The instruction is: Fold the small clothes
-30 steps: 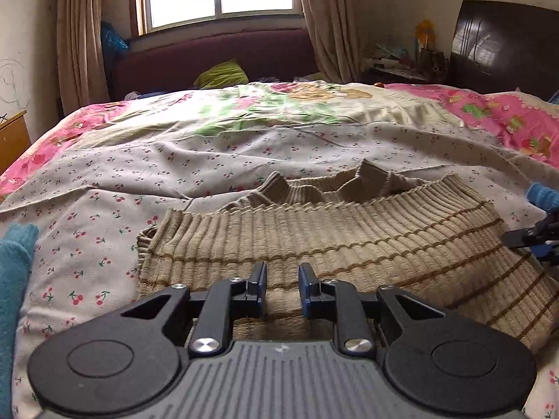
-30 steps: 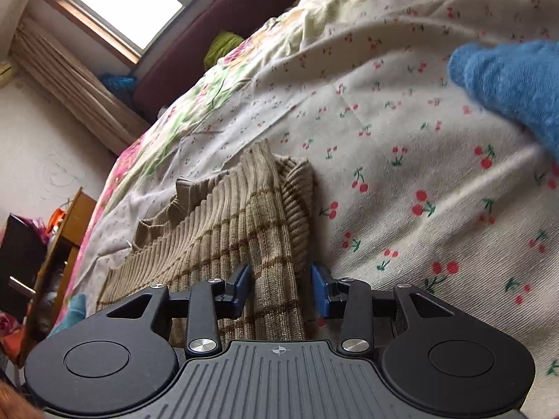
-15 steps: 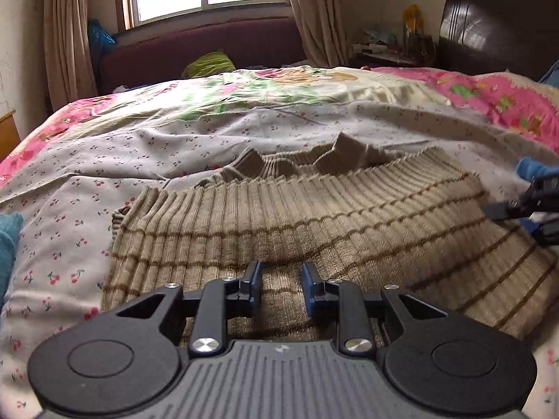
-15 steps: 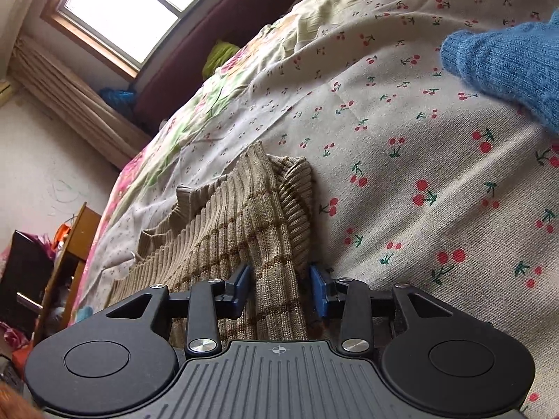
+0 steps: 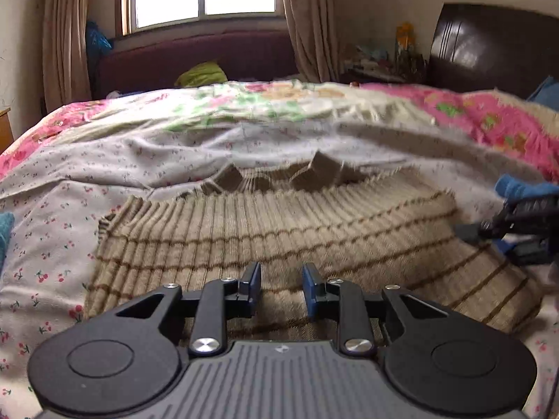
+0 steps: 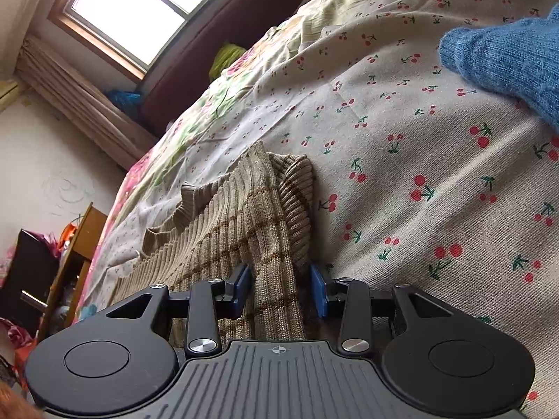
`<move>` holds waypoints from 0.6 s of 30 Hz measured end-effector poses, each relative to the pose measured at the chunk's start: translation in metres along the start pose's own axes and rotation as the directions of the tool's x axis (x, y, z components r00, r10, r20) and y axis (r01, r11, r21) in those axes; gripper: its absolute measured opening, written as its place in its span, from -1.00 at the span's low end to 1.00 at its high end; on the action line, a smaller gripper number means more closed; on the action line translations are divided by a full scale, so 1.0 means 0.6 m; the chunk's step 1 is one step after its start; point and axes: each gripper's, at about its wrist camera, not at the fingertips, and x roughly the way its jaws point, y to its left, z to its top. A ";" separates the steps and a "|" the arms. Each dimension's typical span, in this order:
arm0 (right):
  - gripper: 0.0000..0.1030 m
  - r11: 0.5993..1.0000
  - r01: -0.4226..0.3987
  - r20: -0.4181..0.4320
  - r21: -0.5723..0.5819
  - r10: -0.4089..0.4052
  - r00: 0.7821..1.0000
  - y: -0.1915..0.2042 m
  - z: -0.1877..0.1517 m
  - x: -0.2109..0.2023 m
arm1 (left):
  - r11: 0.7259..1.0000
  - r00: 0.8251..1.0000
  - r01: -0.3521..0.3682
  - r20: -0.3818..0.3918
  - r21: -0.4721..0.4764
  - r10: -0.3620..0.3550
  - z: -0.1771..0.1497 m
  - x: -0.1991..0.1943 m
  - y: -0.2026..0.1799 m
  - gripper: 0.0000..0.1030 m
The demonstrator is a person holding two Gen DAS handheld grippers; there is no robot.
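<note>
Right gripper (image 6: 281,288) agape — sweater (image 6: 237,241) edge between its fingers

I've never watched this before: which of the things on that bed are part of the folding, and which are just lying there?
In the job:
tan ribbed sweater
left gripper, open over it
right gripper, open around its edge

Lying about:
blue knit
cherry-print sheet
green bundle

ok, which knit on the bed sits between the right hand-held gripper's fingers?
The tan striped sweater; the blue knit lies apart, far right.
</note>
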 end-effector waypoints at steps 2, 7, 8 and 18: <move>-0.29 1.000 0.001 -0.002 -0.001 -0.001 1.000 0.001 -0.001 0.002 | 1.000 1.000 0.000 -0.013 0.032 0.001 -0.002 0.007 -0.009 -0.27; -0.29 1.000 0.003 -0.002 -0.008 -0.003 1.000 0.003 -0.002 0.001 | 0.998 0.998 -0.014 -0.053 0.056 0.017 -0.018 0.025 -0.018 -0.25; -0.29 1.000 0.001 -0.001 -0.006 -0.001 1.000 0.002 -0.003 0.001 | 0.999 0.999 -0.005 -0.043 0.033 0.006 -0.014 0.017 -0.014 -0.25; -0.29 1.000 0.006 0.009 -0.014 -0.006 1.000 0.005 -0.007 0.000 | 0.999 1.000 0.010 -0.024 0.031 -0.010 -0.014 0.007 -0.018 -0.23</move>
